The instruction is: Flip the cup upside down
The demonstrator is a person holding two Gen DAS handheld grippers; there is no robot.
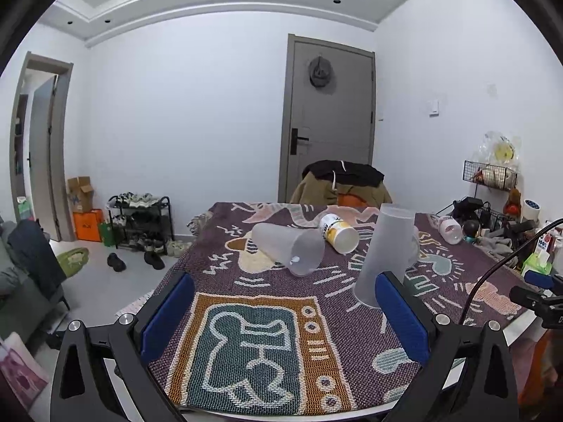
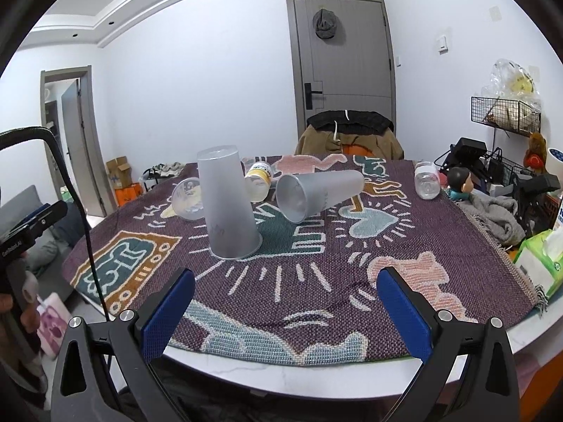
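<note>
A frosted cup [image 2: 228,204] stands upside down, mouth on the patterned cloth [image 2: 316,274]; it also shows in the left wrist view [image 1: 383,256]. A second frosted cup [image 2: 316,193] lies on its side to its right, mouth toward me. A third frosted cup [image 1: 288,246] lies on its side further left; in the right wrist view it [image 2: 186,200] is partly behind the upright one. My left gripper [image 1: 286,320] is open and empty, near the table's front edge. My right gripper [image 2: 286,316] is open and empty, at the front edge.
A yellow-labelled cup [image 1: 338,232] lies on its side behind the cups. A small clear bottle [image 2: 427,179] lies at the back right. A toy figure [image 2: 459,181], grey cloth [image 2: 492,218], tissue pack [image 2: 542,260] and clutter line the right side. A chair with clothes [image 2: 348,133] stands behind the table.
</note>
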